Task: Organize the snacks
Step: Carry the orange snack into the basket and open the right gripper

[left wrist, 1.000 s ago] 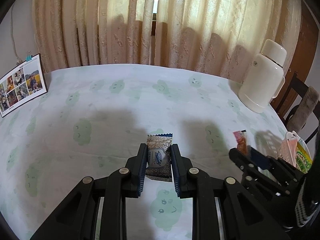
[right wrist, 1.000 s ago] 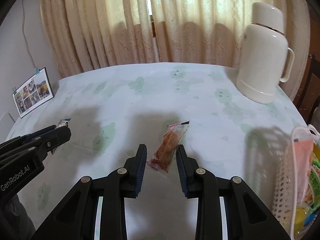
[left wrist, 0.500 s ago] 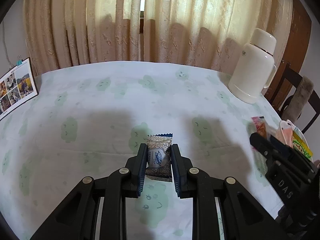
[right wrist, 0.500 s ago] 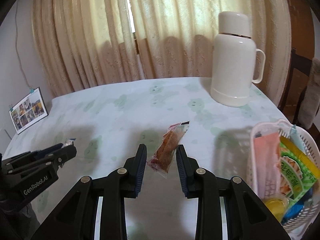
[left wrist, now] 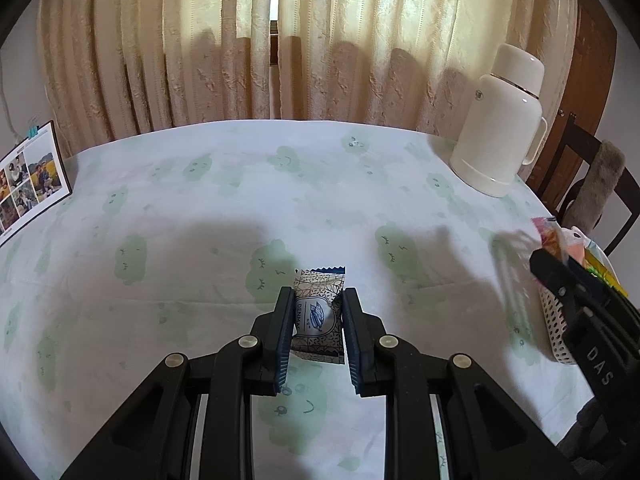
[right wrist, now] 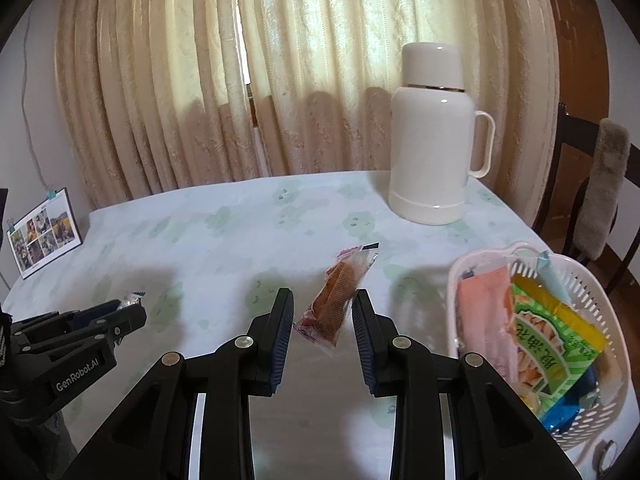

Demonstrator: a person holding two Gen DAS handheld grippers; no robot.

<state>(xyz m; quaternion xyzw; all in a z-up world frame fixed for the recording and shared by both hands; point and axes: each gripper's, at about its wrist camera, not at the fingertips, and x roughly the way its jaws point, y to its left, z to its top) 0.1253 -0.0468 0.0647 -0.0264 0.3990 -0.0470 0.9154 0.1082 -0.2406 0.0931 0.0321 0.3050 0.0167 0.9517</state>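
Note:
My left gripper (left wrist: 316, 312) is shut on a small patterned biscuit packet (left wrist: 318, 312) and holds it above the table. My right gripper (right wrist: 323, 316) is shut on a long red-brown snack packet (right wrist: 336, 300), held above the table just left of a white perforated basket (right wrist: 592, 300). The basket holds a pink packet (right wrist: 484, 308), a green and yellow packet (right wrist: 552, 332) and others. In the left wrist view the right gripper (left wrist: 560, 260) is at the right edge over the basket (left wrist: 554, 320). In the right wrist view the left gripper (right wrist: 128, 308) is at the lower left.
A white thermos jug (right wrist: 436, 136) stands at the back right of the table (left wrist: 240, 208). A photo card (left wrist: 28, 176) leans at the left edge. Curtains hang behind. A dark chair (right wrist: 592, 184) stands to the right of the table.
Both grippers have moved right with their packets. The basket has come into fuller view beside the right gripper.

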